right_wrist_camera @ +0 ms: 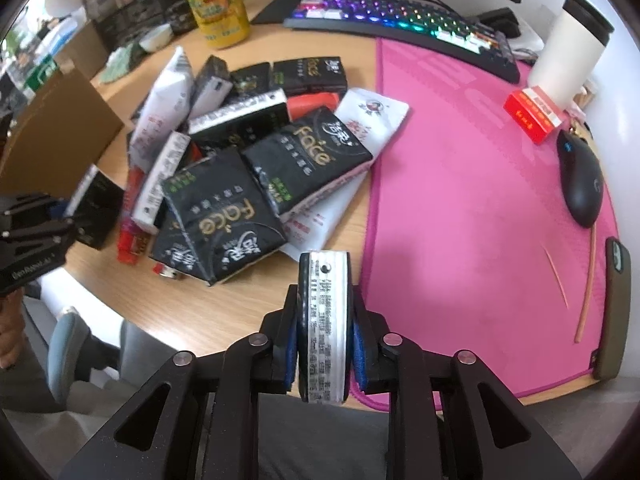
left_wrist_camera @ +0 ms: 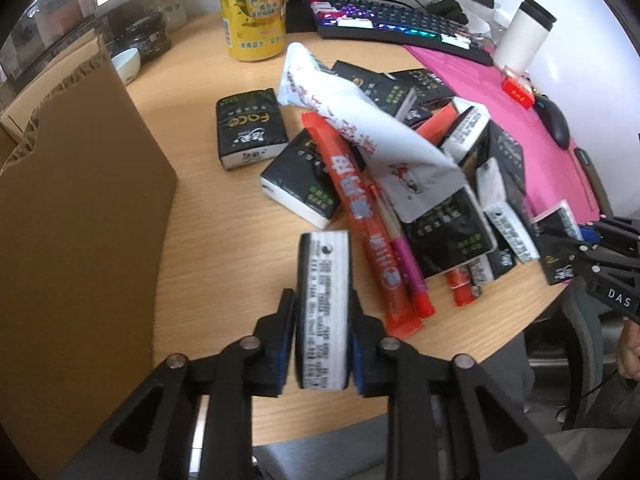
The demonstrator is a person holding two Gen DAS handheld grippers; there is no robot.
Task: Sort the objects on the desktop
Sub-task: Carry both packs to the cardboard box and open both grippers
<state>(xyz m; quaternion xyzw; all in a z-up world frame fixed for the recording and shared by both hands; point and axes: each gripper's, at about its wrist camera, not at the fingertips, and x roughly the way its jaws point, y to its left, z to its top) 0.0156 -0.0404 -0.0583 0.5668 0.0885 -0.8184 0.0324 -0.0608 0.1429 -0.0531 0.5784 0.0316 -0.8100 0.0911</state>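
Left wrist view: my left hand-held gripper (left_wrist_camera: 323,344) is closed on a tissue pack (left_wrist_camera: 324,312), above the desk (left_wrist_camera: 224,240) edge. My right hand-held gripper (right_wrist_camera: 325,346) pinches another tissue pack (right_wrist_camera: 325,328). They look light and soft, so I grip the flat faces.

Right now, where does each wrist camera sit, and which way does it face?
Left wrist: rides the left gripper, looking steeply down at the desk's left side and cardboard box; jaws clamp a tissue pack.
Right wrist: rides the right gripper, looking down at the pink mat; jaws clamp another pack.
Shared: the pile, yellow can, keyboard, and each other's gripper.
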